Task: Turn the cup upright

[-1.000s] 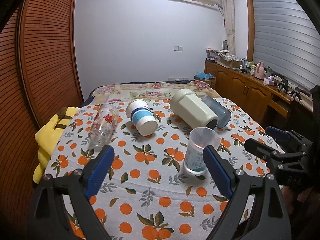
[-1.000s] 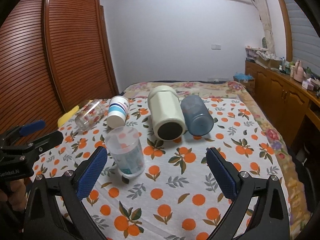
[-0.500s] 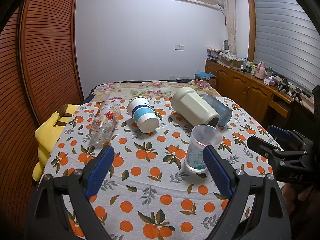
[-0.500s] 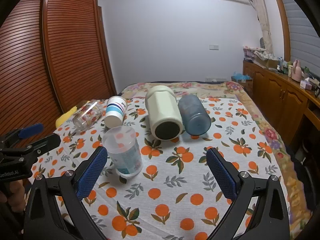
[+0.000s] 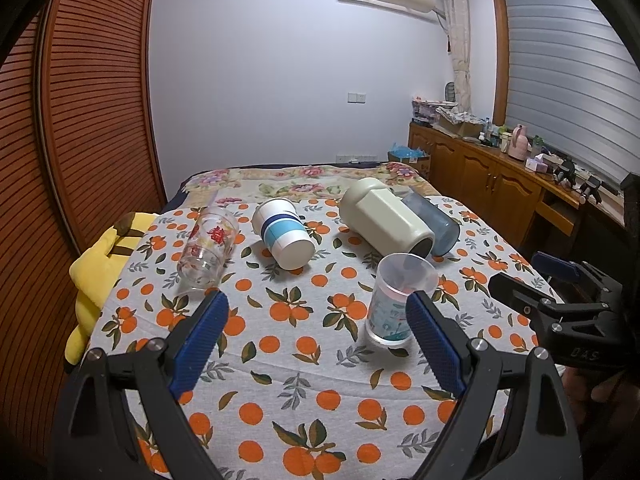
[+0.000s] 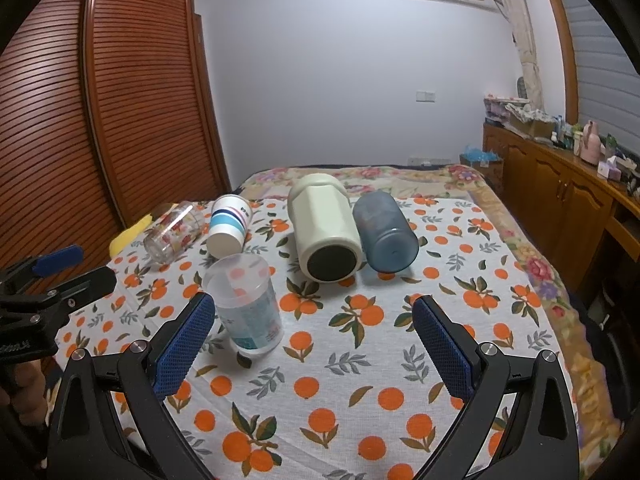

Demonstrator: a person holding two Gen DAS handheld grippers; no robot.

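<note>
Left wrist view
- Left gripper (image 5: pixel 316 320): fingers spread wide, holding nothing, low over the near cloth.
- Clear plastic cup (image 5: pixel 396 300): already standing, mouth up, just beyond the right-hand blue pad.
- Striped paper cup (image 5: pixel 284 232): on its side, base toward the camera; white with blue bands, light, likely to roll or crush.
- Flowered glass (image 5: pixel 206 250): on its side at the left, clear with red print.
- Cream jar (image 5: pixel 384 220): on its side, touching the blue tumbler (image 5: pixel 438 224).
- Right gripper (image 5: pixel 532 276): seen at the right edge, nothing between its fingers.
- Advice: approach 1 lying cup across its body, close gently, lift clear before turning.

Right wrist view
- Right gripper (image 6: pixel 312 332): fingers fully apart, empty.
- Blue tumbler (image 6: pixel 386 236): nearest lying cup ahead, closed base facing the camera, translucent.
- Cream jar (image 6: pixel 326 228): alongside it, dark base showing.
- Bench (image 6: pixel 460 320): soft orange-print cloth; set cups down squarely.
- Judgement: 4 vessels lie unturned; which is next cannot be told.
</note>
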